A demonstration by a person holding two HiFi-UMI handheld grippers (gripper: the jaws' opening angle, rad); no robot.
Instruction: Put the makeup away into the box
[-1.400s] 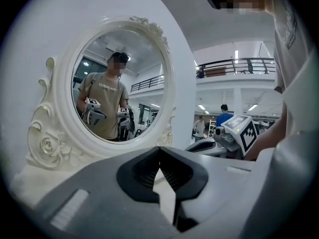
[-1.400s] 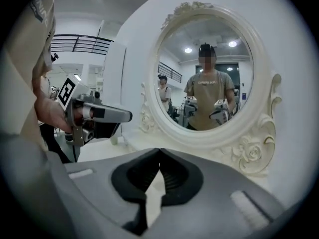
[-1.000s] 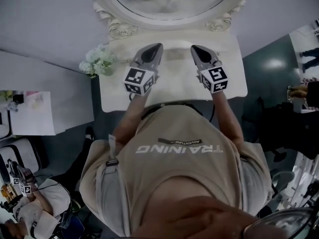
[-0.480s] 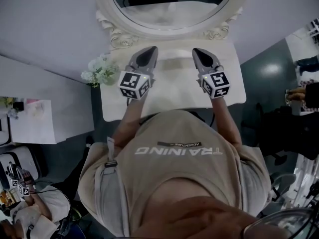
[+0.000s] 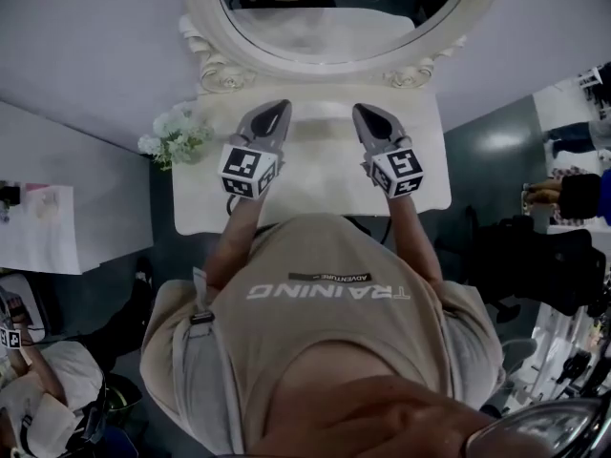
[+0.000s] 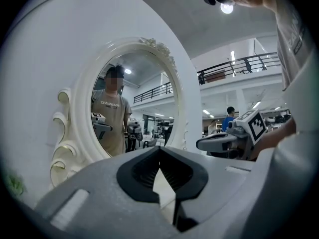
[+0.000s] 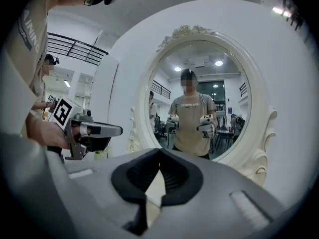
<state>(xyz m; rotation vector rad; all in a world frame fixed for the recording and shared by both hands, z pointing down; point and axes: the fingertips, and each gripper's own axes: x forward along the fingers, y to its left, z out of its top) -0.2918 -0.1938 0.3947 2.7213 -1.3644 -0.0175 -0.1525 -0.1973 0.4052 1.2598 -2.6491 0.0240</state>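
Left hand-held gripper [image 5: 275,113] and right hand-held gripper [image 5: 367,114] both pressed together, empty, over white worktop [image 5: 315,172], facing ornate white oval mirror [image 5: 334,12].

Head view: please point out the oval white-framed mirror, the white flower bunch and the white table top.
Oval white-framed mirror [image 5: 221,74]: head view, scroll at frame's lower left.
White flower bunch [image 5: 175,136]: head view, middle of blossoms.
White table top [image 5: 320,165]: head view, bare middle.
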